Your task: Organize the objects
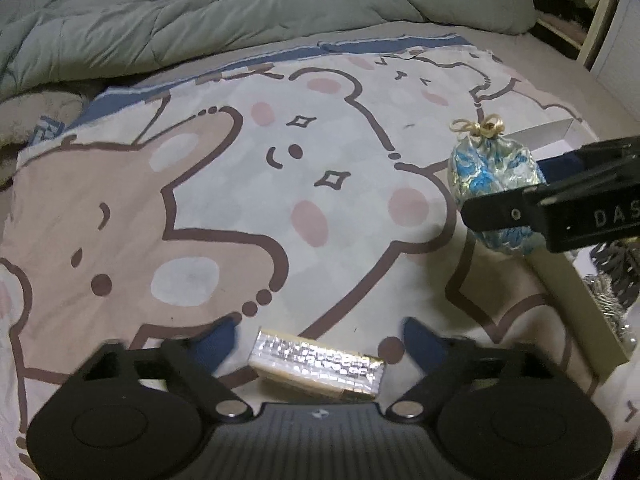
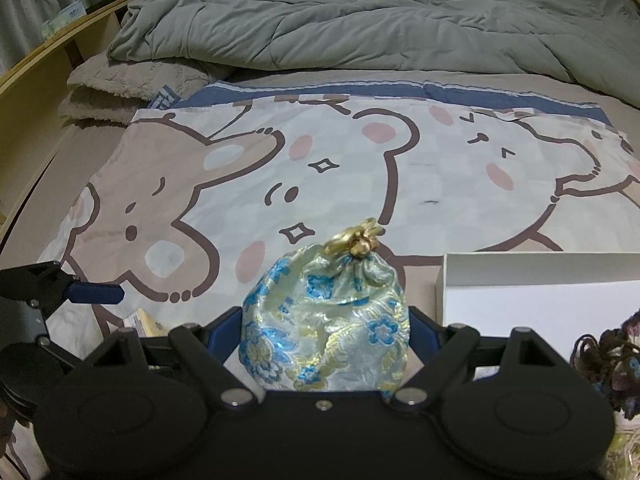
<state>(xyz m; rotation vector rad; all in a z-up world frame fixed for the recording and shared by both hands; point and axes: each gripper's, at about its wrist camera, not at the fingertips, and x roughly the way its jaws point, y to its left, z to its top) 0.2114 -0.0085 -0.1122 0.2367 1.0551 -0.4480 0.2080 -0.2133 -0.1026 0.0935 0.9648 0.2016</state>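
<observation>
My left gripper [image 1: 320, 336] stands open low over the bear-print sheet [image 1: 240, 200]. A small silver glittery box [image 1: 316, 364] lies between its blue fingertips [image 1: 222, 338], with a gap on each side. My right gripper [image 2: 324, 328] is shut on a pale brocade pouch [image 2: 324, 320] with blue flowers and a gold cord bow on top. In the left wrist view the same pouch [image 1: 488, 168] hangs in the right gripper [image 1: 508, 188] at the right edge. The right wrist view shows one blue finger [image 2: 96, 294] of the left gripper and a corner of the silver box [image 2: 146, 322].
An open white box [image 2: 540, 268] sits just right of the pouch, with a dark yarn item [image 2: 608, 360] at its near edge. A beige box wall [image 1: 572, 300] holds metallic items. A rumpled grey duvet [image 2: 360, 20] covers the far bed. A wooden bed frame [image 2: 48, 56] runs along the left.
</observation>
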